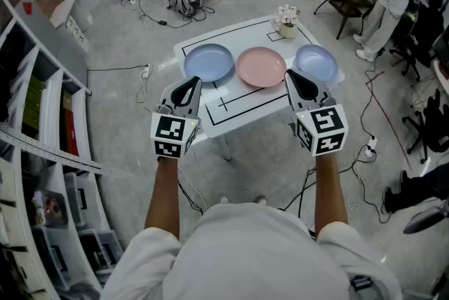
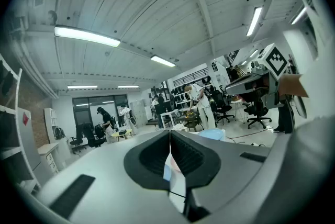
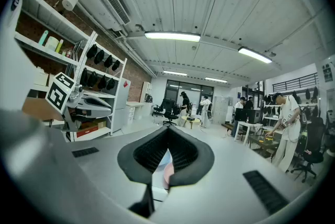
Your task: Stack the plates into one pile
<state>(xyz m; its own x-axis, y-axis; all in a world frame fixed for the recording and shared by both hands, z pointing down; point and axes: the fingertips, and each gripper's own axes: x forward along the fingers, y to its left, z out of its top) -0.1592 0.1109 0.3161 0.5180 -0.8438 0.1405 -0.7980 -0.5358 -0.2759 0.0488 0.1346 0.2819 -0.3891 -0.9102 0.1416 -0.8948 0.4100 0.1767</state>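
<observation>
Grey workshop floor surrounds a small white table with black line markings [image 1: 242, 101]. Three round plates lie there side by side in a row, unstacked: left pale blue plate [image 1: 208, 62], pink plate [image 1: 261, 66], right pale blue plate [image 1: 316, 62]. Above the near edge hover the left gripper [image 1: 194, 82] and right gripper [image 1: 290, 75] — each with jaws clenched together, grasping nothing.

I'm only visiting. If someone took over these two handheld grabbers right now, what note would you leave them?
Grippers: left gripper shut, empty, held up on the near side of the table; right gripper the same.
Plates: left blue plate, pink plate, right blue plate in a row on the table, each flat on its own.
Done: nothing stacked yet.
Left: all three into one pile.
</observation>
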